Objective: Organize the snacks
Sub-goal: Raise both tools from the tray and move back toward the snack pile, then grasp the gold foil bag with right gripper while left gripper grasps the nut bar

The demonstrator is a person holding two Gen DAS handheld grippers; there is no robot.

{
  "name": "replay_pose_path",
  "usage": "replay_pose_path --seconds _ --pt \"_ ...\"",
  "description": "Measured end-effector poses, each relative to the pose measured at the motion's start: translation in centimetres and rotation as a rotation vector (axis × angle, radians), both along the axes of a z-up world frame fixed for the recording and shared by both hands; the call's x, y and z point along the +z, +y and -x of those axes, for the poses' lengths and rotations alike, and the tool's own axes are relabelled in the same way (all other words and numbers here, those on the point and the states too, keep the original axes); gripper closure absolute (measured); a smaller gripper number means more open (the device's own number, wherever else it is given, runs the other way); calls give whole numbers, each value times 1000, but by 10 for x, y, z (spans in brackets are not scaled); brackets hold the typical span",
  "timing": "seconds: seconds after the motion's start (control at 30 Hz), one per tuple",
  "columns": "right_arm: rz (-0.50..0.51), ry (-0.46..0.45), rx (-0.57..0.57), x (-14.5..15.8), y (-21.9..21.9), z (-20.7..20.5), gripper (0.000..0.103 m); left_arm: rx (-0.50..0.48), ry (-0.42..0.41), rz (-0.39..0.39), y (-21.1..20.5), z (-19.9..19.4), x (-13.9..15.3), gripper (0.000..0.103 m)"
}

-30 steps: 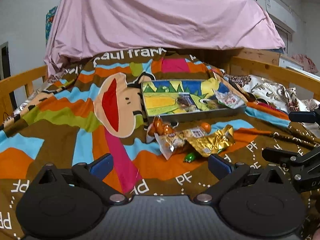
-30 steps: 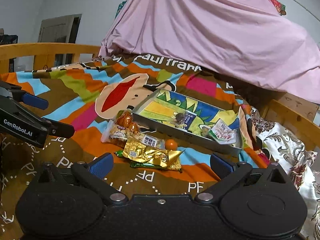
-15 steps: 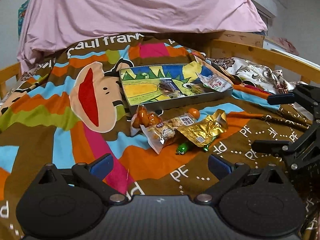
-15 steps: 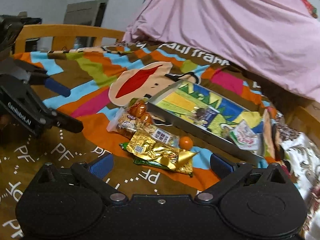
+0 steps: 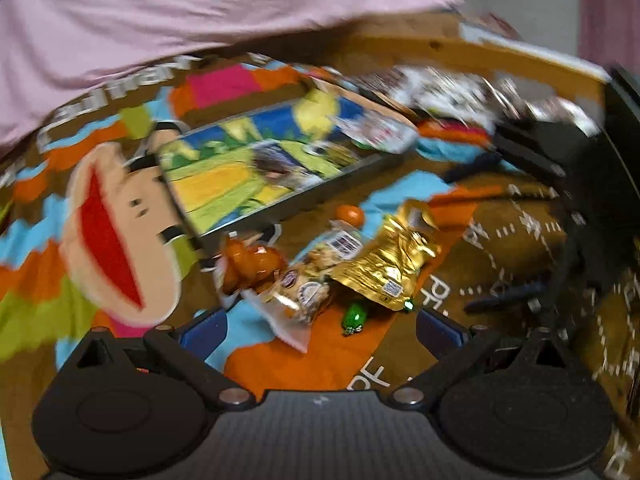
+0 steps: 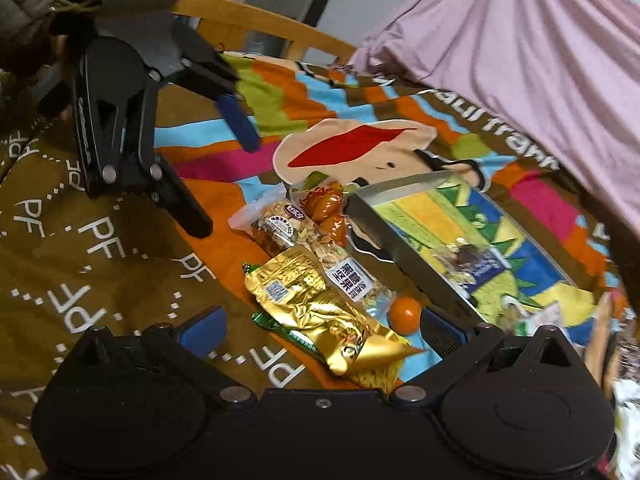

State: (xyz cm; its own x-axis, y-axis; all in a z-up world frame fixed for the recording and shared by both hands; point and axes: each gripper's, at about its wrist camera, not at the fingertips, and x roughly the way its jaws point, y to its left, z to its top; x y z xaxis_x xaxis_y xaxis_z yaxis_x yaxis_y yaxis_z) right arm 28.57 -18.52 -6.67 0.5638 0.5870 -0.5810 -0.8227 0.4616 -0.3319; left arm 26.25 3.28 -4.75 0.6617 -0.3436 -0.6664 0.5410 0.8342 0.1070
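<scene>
Bedspread (image 6: 120, 280) clutter lies ahead of both our tongs, left (image 5: 320, 326) and right (image 6: 322, 326), each spread empty; we judge the gold packet (image 6: 320, 312) gets pinched next, then trayed (image 6: 400, 232).

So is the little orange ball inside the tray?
No, the orange ball lies on the blanket, just outside the tray's wall.

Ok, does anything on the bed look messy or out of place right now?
Yes. Several snacks lie in a loose heap on the blanket beside the tray instead of in it: a gold packet overlapping a nut bar, a small orange ball, and a green wrapper pinned underneath the gold packet.
</scene>
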Motion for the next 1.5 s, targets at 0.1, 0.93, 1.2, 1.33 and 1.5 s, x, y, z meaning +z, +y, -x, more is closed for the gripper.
replay_pose_path --seconds 0.1,0.93,1.2,1.33,1.5 --pt "-23 57 45 -1 1 -23 1 -87 25 -70 -10 -20 -4 0" --pt "-95 302 -32 -17 -21 -61 30 -282 267 -165 -43 -88 -29 37" --pt "-162 373 -278 -15 -29 -46 23 -32 329 -18 -35 -71 -32 45" --pt "-159 367 -336 -11 -33 -30 15 84 338 46 -36 -55 -28 46" --pt "-168 368 -383 -2 -44 -10 15 164 369 126 -34 -46 -28 46"
